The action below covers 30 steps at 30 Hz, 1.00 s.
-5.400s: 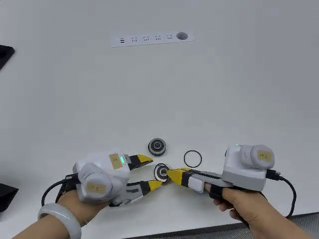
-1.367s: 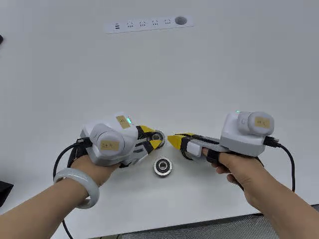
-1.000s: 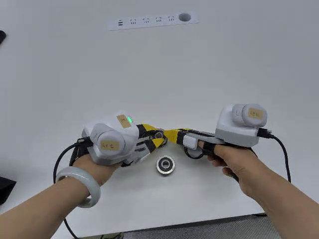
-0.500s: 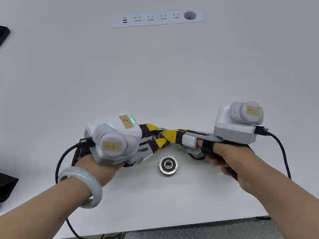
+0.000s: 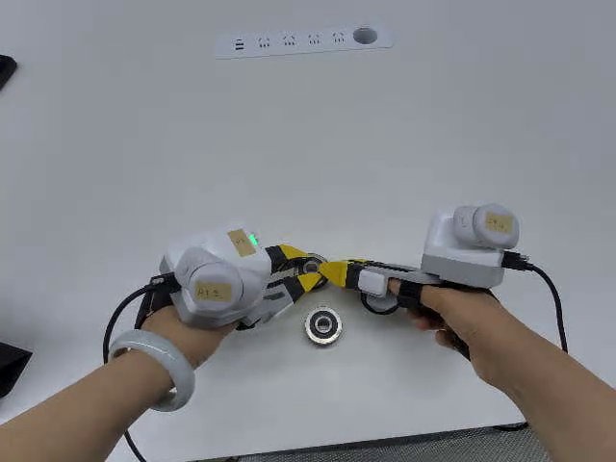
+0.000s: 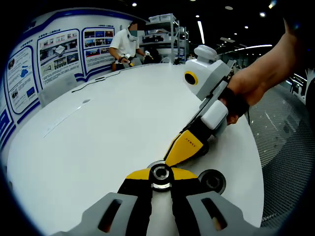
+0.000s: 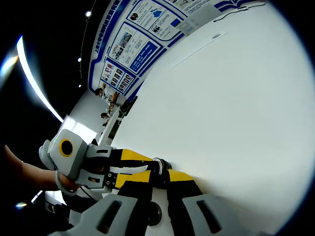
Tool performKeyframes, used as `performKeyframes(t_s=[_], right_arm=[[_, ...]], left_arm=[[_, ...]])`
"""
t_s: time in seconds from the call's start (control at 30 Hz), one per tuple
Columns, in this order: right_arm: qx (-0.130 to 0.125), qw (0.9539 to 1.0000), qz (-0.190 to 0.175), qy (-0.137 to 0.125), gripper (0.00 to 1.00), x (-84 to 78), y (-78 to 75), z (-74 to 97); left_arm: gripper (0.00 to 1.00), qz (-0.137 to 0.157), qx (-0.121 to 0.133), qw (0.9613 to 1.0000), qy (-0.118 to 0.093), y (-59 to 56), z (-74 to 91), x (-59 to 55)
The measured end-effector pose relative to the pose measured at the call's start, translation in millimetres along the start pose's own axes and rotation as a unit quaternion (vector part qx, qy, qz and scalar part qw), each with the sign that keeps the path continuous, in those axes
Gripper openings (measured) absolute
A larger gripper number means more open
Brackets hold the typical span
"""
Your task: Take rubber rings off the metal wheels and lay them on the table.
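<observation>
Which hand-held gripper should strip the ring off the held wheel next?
Right. The left hand-held gripper is shut on the wheel, serving as the clamp. The right hand-held gripper has its closed yellow tips at that wheel's rim, so it is likely best placed to do the pulling.

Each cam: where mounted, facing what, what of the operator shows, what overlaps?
Head view: headset, forward-down at table; left gripper, right gripper, left hand, right hand.
Left gripper view: on left gripper, along fingers clamping a wheel; right hand.
Right gripper view: on right gripper, facing left gripper; left hand's edge.
Shared: that wheel, both gripper views.
</observation>
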State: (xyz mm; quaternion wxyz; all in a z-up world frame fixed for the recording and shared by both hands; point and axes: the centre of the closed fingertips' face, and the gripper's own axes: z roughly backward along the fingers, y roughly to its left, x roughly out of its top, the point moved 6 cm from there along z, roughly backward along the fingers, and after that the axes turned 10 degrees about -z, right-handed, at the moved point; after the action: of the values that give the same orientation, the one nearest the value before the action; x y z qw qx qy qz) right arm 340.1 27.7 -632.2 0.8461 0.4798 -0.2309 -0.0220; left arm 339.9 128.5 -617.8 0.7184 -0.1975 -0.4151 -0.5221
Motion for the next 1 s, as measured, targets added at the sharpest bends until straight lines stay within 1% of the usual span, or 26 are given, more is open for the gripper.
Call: performKeyframes(t_s=[0.2,0.33,0.53,0.67,0.83,0.9,1.0], right_arm=[[-0.004,0.9999,0.011,0.003,0.08,-1.6,-1.9,2.6],[-0.005,0.9999,0.012,0.005,0.04,-1.7,-3.2,3.2],[-0.001,1.0000,0.001,0.007,0.05,-1.0,-4.3,1.4],[0.001,0.9999,-0.007,0.007,0.06,-1.1,-1.4,-1.4],[0.000,1.0000,0.005,0.004,0.03,2.0,-0.6,0.4],[0.000,0.9999,0.016,0.003,0.02,1.3,0.9,0.4],[-0.001,0.9998,0.018,0.002,0.02,1.7,0.0,0.3]], left_arm=[[0.14,0.000,0.000,1.0000,0.000,0.0,0.0,0.0],[0.14,0.001,0.001,1.0000,0.000,0.1,0.1,-0.4],[0.14,0.002,0.001,1.0000,0.000,0.6,0.3,-1.0],[0.14,0.003,0.001,1.0000,0.000,0.5,0.3,-1.2],[0.14,0.002,0.001,1.0000,0.000,0.4,0.3,-1.6],[0.14,0.003,0.001,1.0000,-0.001,0.2,0.1,-1.6],[0.14,0.003,0.001,1.0000,-0.001,0.0,0.1,-1.5]])
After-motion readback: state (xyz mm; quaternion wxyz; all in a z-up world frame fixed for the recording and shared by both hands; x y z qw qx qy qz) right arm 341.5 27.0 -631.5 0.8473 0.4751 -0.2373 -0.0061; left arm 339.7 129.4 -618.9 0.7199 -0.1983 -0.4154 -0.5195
